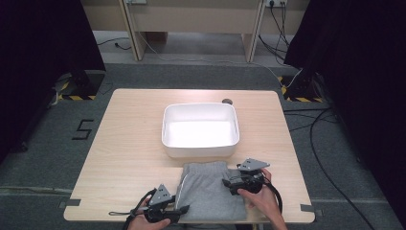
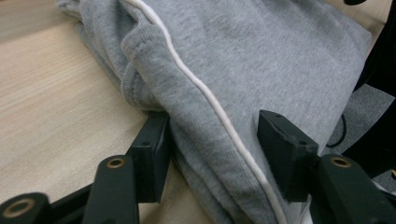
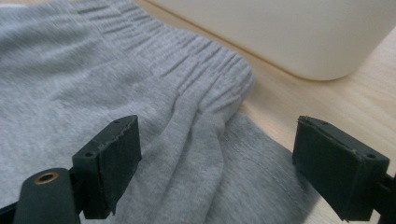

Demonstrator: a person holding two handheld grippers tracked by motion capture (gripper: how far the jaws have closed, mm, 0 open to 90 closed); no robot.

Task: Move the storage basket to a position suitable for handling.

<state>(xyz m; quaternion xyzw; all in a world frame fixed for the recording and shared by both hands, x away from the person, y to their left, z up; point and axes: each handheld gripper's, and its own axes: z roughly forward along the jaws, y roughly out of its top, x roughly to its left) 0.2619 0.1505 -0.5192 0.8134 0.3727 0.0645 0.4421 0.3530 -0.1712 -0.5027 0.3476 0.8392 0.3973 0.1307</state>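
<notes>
- Closest to us, at the near edge of the table (image 1: 124, 143), our left gripper (image 1: 171, 211) sits at the near left side of the grey shorts (image 1: 210, 191).
- In the left gripper view, the left gripper (image 2: 212, 154) has a thick fold of the grey shorts (image 2: 261, 60) between its two black jaws. One jaw touches the cloth. We cannot tell if the other one presses on it too.
- A thin white stripe (image 2: 196, 84) runs along the shorts and goes down between those jaws.
- The shorts lie folded on the light wood table, near the front edge and a little right of the middle.
- A bit farther away, our right gripper (image 1: 231, 184) is over the right side of the shorts, near the top.
- In the right gripper view, the right gripper (image 3: 217, 161) has its jaws wide apart. The stretchy waistband (image 3: 196, 70) and the cloth lie between them, and the jaws do not squeeze it.
- Just behind the shorts stands a white tub (image 1: 200, 143).
- Farthest away, on the grey floor left of the table, we can read a black mark like a number 5 (image 1: 82, 129).
</notes>
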